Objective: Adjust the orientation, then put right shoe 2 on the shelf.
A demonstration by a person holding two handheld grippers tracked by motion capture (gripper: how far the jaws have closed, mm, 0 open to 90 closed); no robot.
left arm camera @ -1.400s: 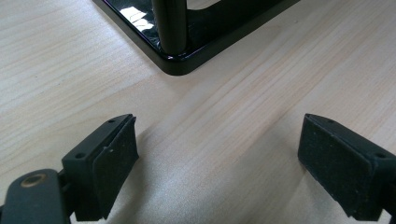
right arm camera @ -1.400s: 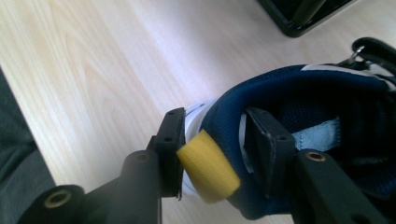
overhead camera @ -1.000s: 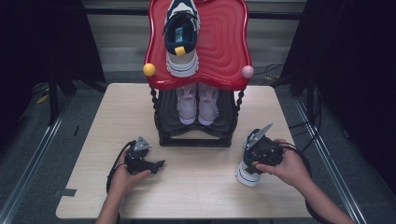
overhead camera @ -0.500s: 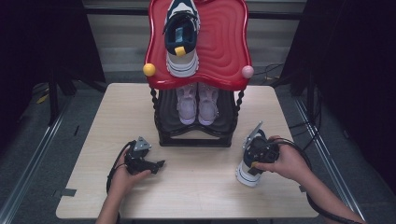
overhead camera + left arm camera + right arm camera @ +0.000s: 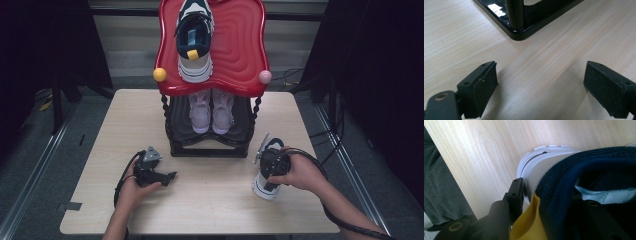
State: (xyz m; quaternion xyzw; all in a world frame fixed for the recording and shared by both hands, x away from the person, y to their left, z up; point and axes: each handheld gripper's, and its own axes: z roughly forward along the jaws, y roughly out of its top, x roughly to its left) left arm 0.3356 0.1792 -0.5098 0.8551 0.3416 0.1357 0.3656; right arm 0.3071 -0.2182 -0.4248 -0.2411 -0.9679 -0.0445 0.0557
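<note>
A navy and white sneaker [image 5: 262, 189] stands on its toe end on the table right of the rack, with its yellow heel tab [image 5: 529, 225] close to the camera in the right gripper view. My right gripper [image 5: 269, 169] [image 5: 554, 202] grips its heel: one jaw presses the white outside, the other sits inside the navy collar [image 5: 564, 170]. These jaws have just been closing. The matching sneaker [image 5: 194, 42] lies on the rack's red top shelf [image 5: 240, 45]. My left gripper [image 5: 171, 176] [image 5: 541, 87] rests open on the table with nothing between its jaws, close to the rack's black base [image 5: 519, 35].
A pair of lilac sneakers [image 5: 211, 110] sits on the rack's black lower shelf [image 5: 210, 150]. A yellow knob [image 5: 159, 74] and a pink knob [image 5: 265, 76] mark the red shelf's front corners. The table's near edge [image 5: 456, 182] runs just behind the right gripper.
The right hand has shifted slightly with the sneaker in its gripper. The left hand and gripper have stayed where they were.
</note>
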